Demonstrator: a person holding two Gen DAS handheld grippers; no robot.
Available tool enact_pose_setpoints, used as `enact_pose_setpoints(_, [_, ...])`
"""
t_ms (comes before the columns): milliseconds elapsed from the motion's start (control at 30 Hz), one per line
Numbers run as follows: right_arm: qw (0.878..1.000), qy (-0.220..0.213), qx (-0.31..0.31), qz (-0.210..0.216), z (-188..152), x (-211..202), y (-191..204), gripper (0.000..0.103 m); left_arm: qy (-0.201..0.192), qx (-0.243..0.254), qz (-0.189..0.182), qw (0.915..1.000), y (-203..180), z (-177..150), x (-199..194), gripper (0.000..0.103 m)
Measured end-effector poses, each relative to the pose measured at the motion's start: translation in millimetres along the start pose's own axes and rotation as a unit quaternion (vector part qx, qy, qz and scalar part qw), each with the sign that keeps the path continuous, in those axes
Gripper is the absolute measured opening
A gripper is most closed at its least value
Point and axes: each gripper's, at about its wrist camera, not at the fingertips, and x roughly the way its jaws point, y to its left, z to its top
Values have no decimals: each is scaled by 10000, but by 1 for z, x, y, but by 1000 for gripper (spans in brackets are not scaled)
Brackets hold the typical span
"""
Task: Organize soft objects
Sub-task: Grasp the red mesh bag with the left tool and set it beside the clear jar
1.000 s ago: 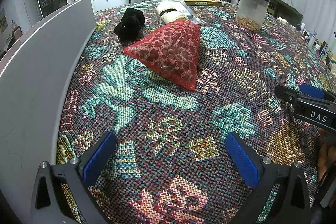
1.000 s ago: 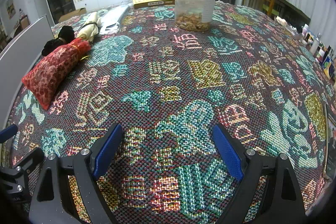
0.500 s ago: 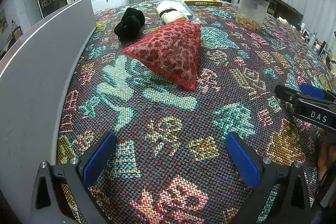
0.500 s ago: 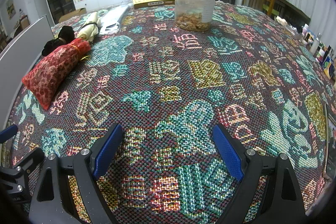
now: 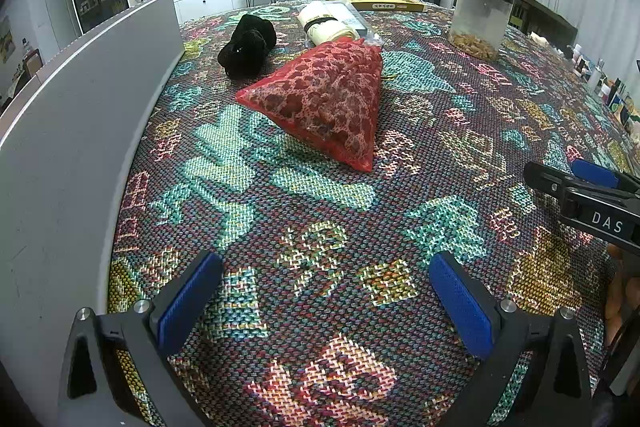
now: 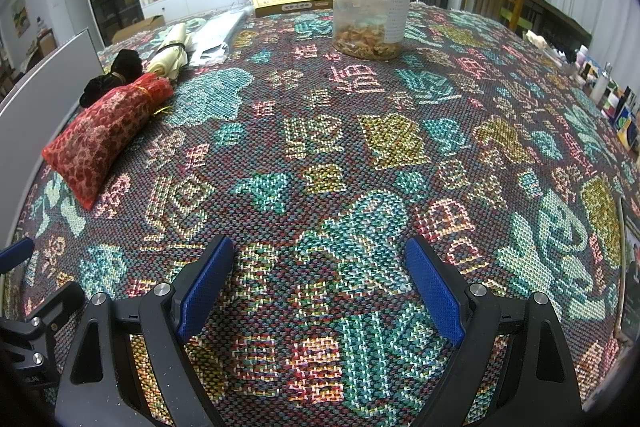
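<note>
Red mesh drawstring pouch (image 5: 320, 103) lies on the woven patterned table (image 5: 320, 227) straight ahead of your left hand-held gripper (image 5: 320, 287), black velvet pouch (image 5: 246, 45) just beyond it. Your right hand-held gripper (image 6: 318, 283) points toward the clear plastic jar (image 6: 372, 7). Both spread wide, holding nothing.

Table under a patterned woven cloth (image 5: 320, 227), as I see it.
On it I see a red pouch (image 5: 324, 99), a black bundle (image 5: 246, 45) and cream roll (image 5: 326, 27) behind it, a flat yellow box (image 5: 374, 1), a clear jar (image 6: 372, 5), and a grey panel (image 5: 60, 131) along the left edge.
</note>
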Motion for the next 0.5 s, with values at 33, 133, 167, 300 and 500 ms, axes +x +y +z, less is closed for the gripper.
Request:
enact_pose_setpoints(33, [10000,0,0,1,0,0,0,90,1,1,1,10000,0,0,0,103])
enact_pose_setpoints(133, [10000,0,1,1,0,0,0,90,-1,0,1,10000,0,0,0,103])
enact_pose_setpoints(167, [10000,-1,1,1,0,0,0,90,0,0,0,10000,0,0,0,103])
enact_pose_setpoints(300, [10000,0,2,2,0,0,0,90,4,1,2,10000,0,0,0,103])
enact_pose_setpoints(500, [10000,0,3,12,0,0,-1,90,-136,-117,-39,9998,7,24,-1,103])
